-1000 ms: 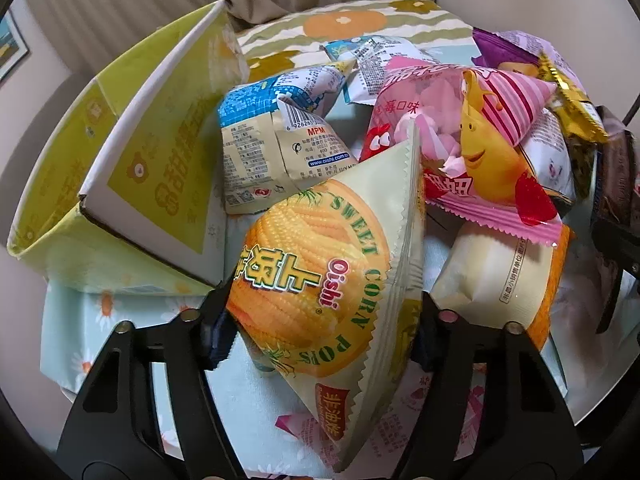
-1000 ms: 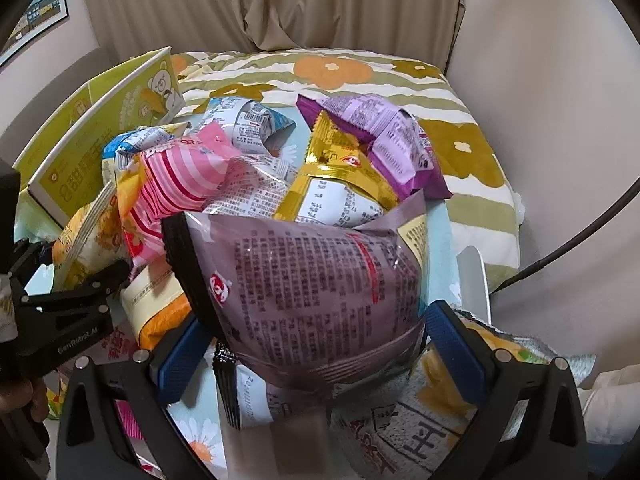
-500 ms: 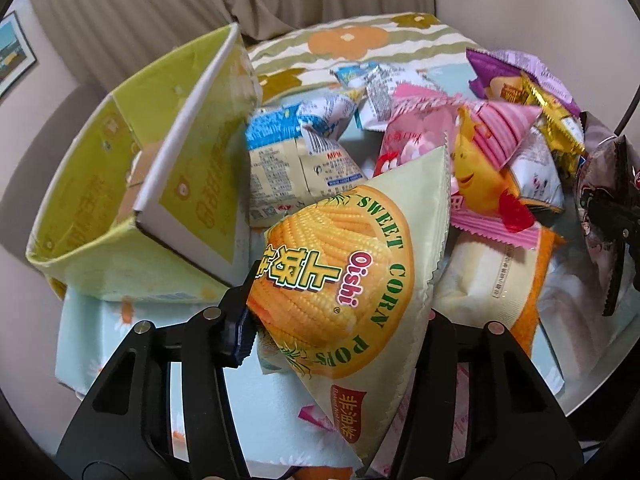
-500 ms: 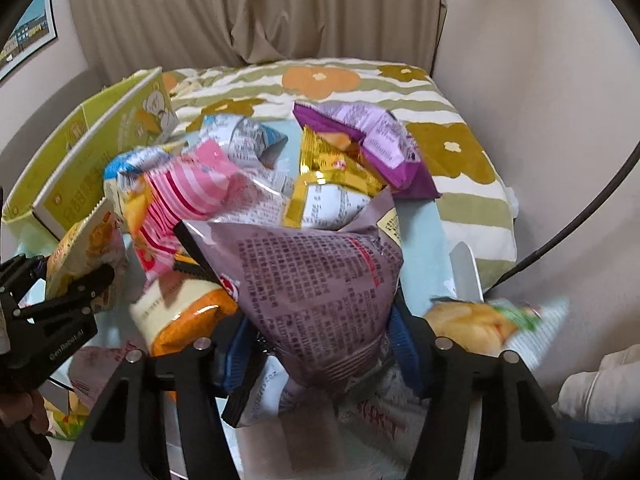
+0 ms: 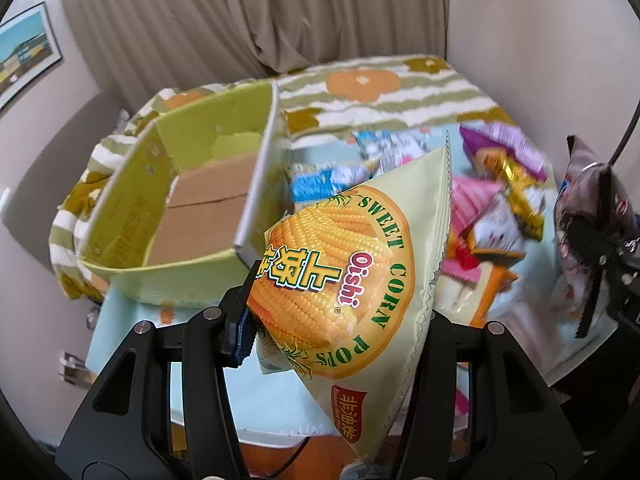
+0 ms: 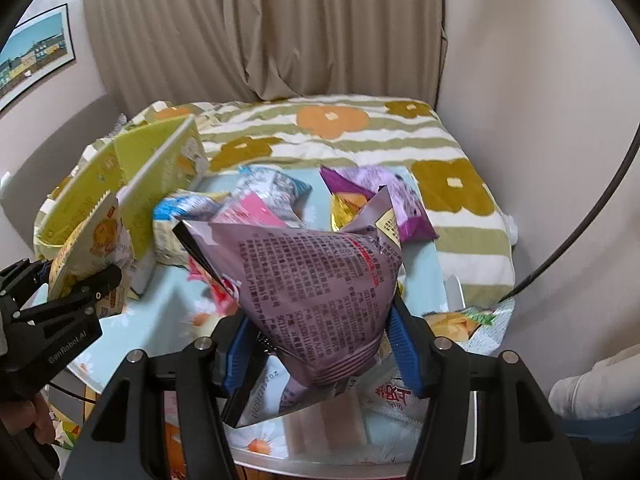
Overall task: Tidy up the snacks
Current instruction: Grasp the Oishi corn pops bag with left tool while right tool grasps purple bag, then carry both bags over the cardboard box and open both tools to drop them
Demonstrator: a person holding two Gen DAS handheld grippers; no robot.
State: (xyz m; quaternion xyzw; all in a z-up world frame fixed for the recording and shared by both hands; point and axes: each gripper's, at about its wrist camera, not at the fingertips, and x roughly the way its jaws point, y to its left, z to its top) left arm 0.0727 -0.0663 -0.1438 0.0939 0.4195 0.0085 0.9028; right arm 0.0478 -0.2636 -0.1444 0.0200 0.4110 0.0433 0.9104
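Yellow corn bag [image 5: 352,280]; mauve pouch [image 6: 312,292]

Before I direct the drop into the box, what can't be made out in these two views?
- Green box floor: near part hidden by its front wall, left wrist view.
- Snack pile: motion-blurred; labels unreadable.
- Corn pops bag right pad contact: covered by the bag.
- Purple bag: front side faces away, right wrist view.

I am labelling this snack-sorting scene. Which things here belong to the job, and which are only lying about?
Job:
- sweet corn pops bag, gripped by left gripper
- mauve snack bag, gripped by right gripper
- yellow-green box
- loose snack packets on the table

Lying about:
- flowered bedspread
- curtain
- framed picture
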